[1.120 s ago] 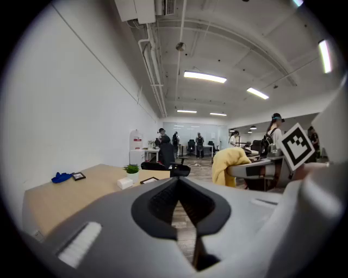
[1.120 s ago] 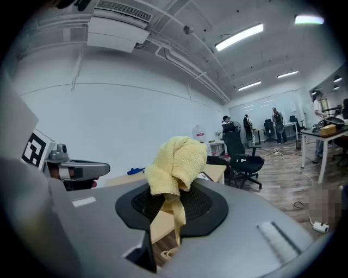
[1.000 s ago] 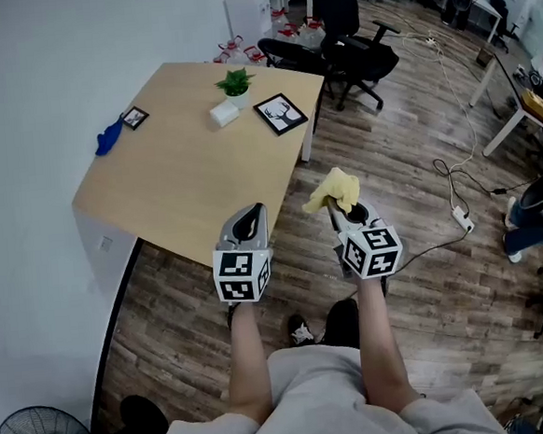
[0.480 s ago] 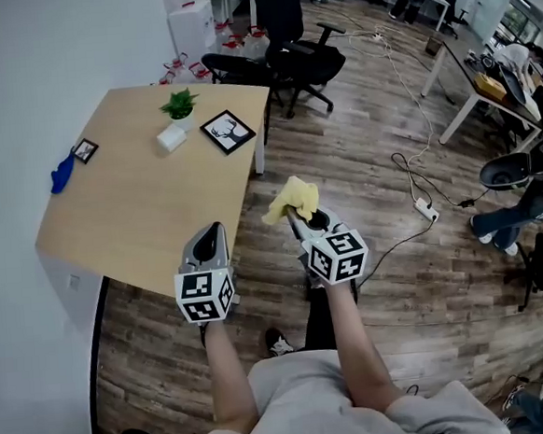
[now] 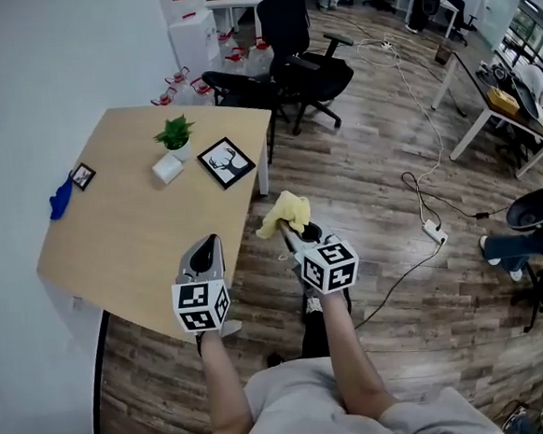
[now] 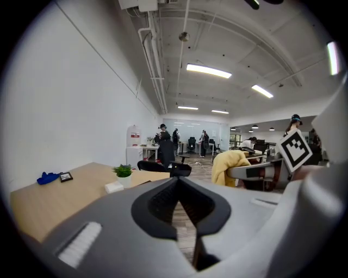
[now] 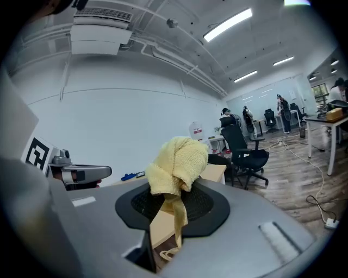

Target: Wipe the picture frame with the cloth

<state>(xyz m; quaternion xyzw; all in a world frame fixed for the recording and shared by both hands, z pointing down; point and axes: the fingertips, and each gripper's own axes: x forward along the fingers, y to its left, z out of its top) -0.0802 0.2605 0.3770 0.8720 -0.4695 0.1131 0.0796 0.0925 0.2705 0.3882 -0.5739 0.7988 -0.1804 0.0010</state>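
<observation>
Right gripper (image 5: 291,233): fingers clamped on crumpled yellow terry cloth (image 5: 285,212). Left gripper (image 5: 205,254): fingers together, nothing held. Black deer-print picture frame (image 5: 227,161) lies flat on light wooden desk (image 5: 133,241), well ahead and left of the cloth, roughly equidistant from both grippers.
</observation>
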